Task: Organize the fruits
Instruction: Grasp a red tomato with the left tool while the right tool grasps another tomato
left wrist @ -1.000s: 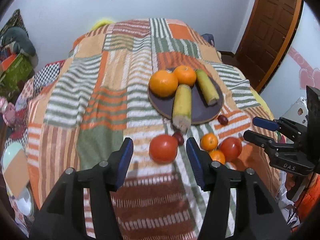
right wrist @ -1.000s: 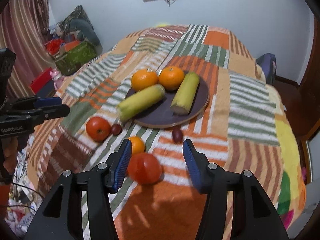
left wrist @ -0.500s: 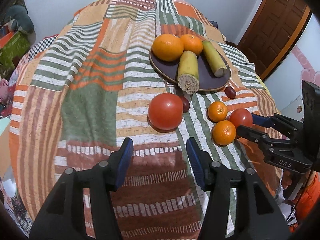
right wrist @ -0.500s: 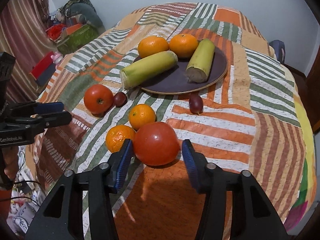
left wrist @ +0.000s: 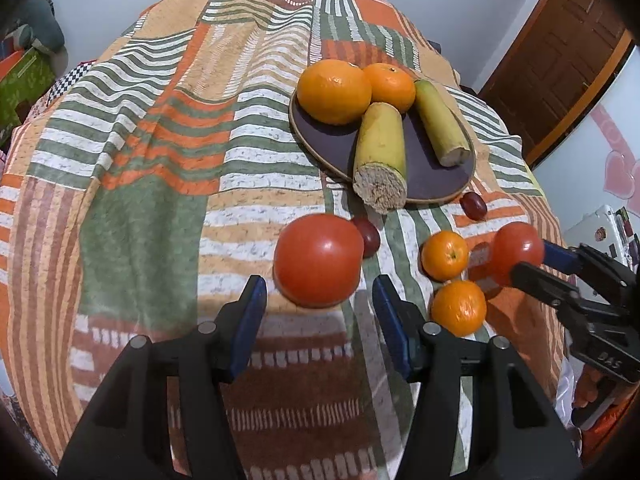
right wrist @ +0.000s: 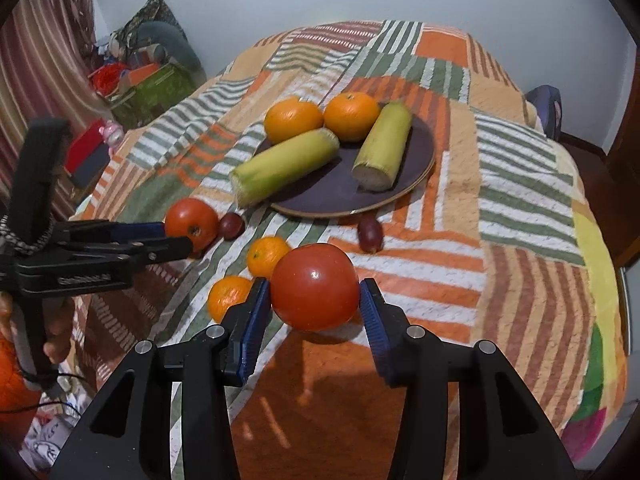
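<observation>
Two grippers: you hold one in each hand, and each faces a tomato on the bedspread.
Left gripper [left wrist: 318, 294]: your jaws stand spread; the near tomato [left wrist: 318, 265] lies just ahead of the tips, not yet between the pads.
Right gripper [right wrist: 314, 298]: your jaws are spread around the other tomato [right wrist: 315, 286]; the blue pads flank it closely on both sides, and contact cannot be told.
Small oranges: two lie between the tomatoes, one [left wrist: 445, 255] farther from you and one [left wrist: 458, 307] nearer, just beside your left gripper's right finger.
Dark red fruits: one [left wrist: 367, 237] touches the far side of the near tomato; another [left wrist: 473, 205] lies just off the plate's rim.
Plate [left wrist: 436, 178]: a dark round dish beyond the loose fruit, resting on the bedspread.
On the plate: two large oranges [left wrist: 335, 91] [left wrist: 390, 87] at the far side, touching each other, and two husked corn cobs [left wrist: 382, 157] [left wrist: 440, 123]; the nearer cob's cut end overhangs the rim toward you.
Bedspread [left wrist: 160, 152]: striped patchwork in orange, green and white, covering the whole bed.
Background: a wooden door [left wrist: 556, 64] at the right, boxes and bags [right wrist: 148, 76] by the wall.
</observation>
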